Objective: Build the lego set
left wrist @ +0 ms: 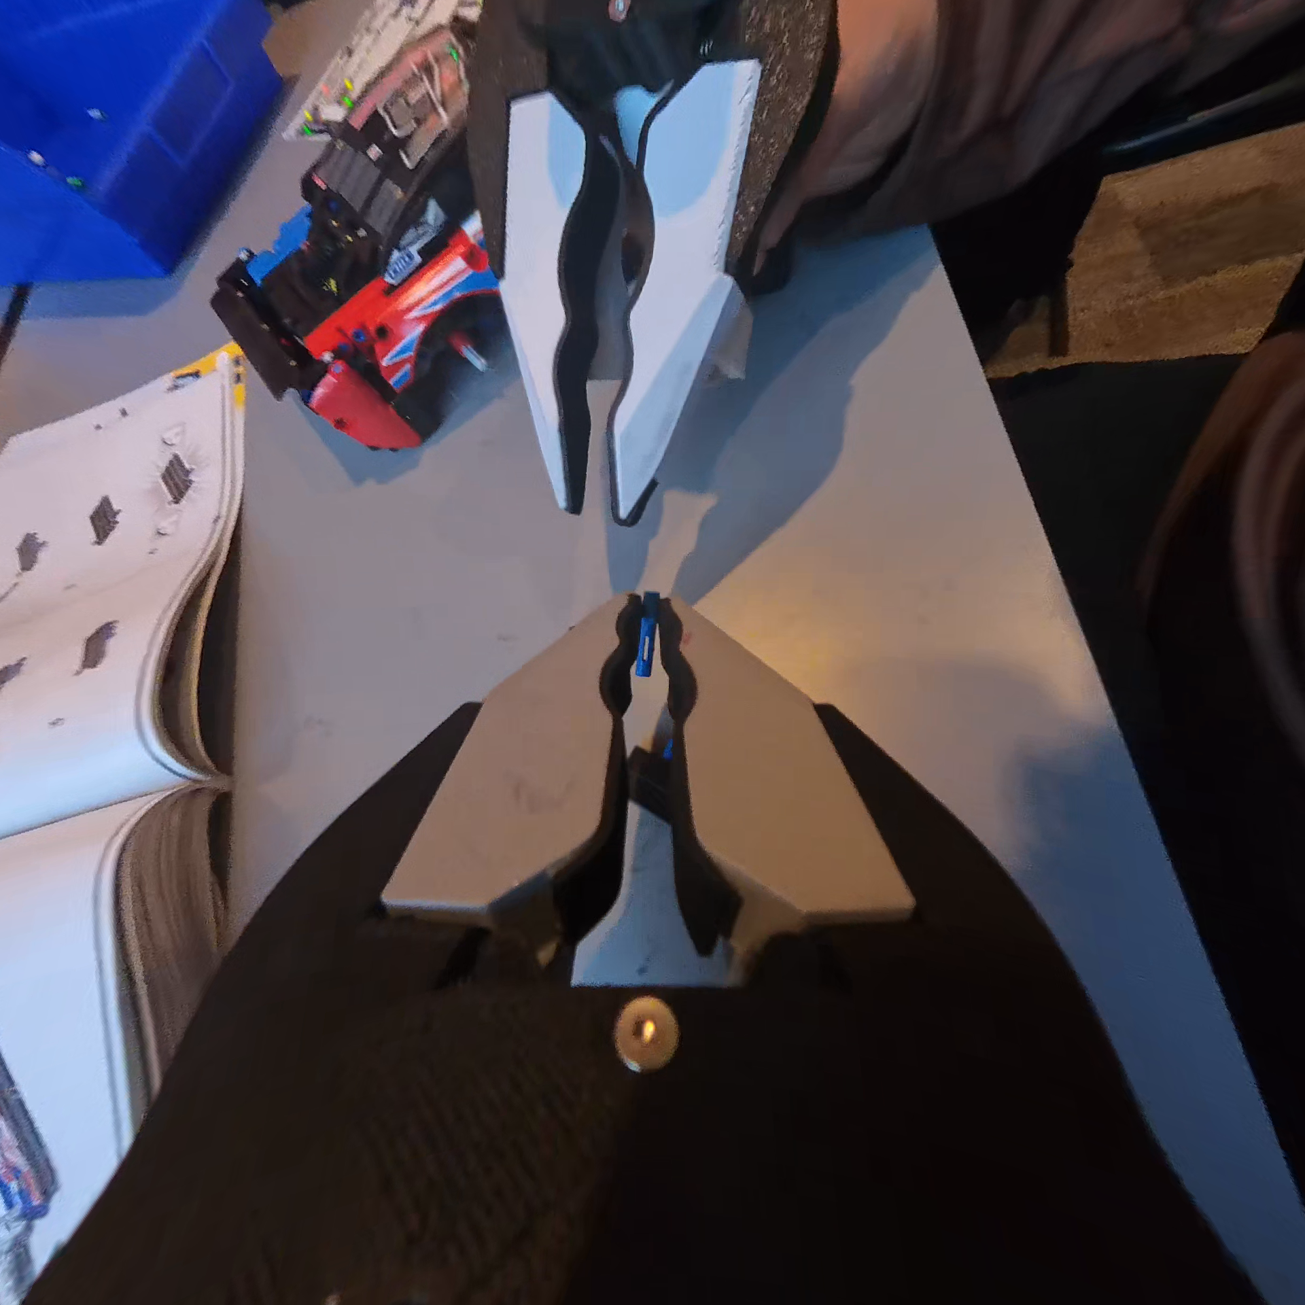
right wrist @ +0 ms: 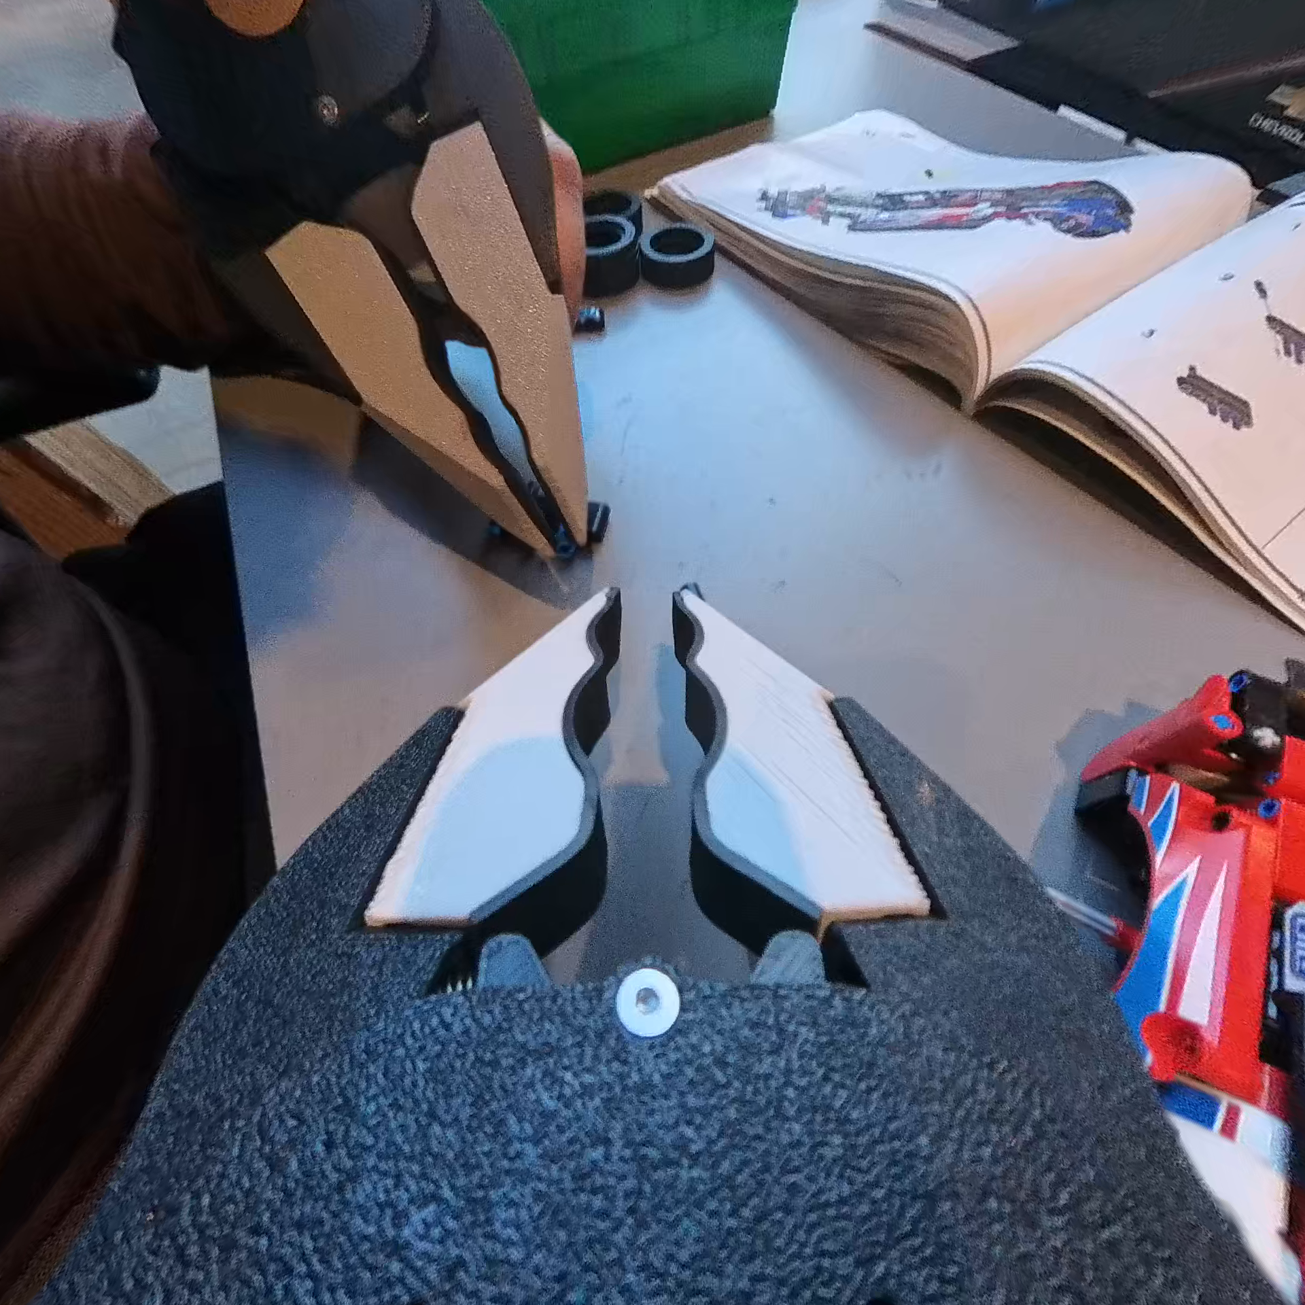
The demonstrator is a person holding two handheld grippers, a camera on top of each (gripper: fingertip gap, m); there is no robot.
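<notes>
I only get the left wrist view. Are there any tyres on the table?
Observer: Yes, three black tyres sit on the table, behind the left gripper.
Operator: Is anything lying near the left gripper?
Observer: A small black piece lies on the table right beside its tips.
Operator: What's past the tyres?
Observer: A green bin stands behind them.

A small blue peg (left wrist: 645, 639) stands pinched between the left jaws at their tips. A part-built red, white and blue car (left wrist: 367, 332) lies on the desk to the right of the right jaws, well apart from them.
</notes>
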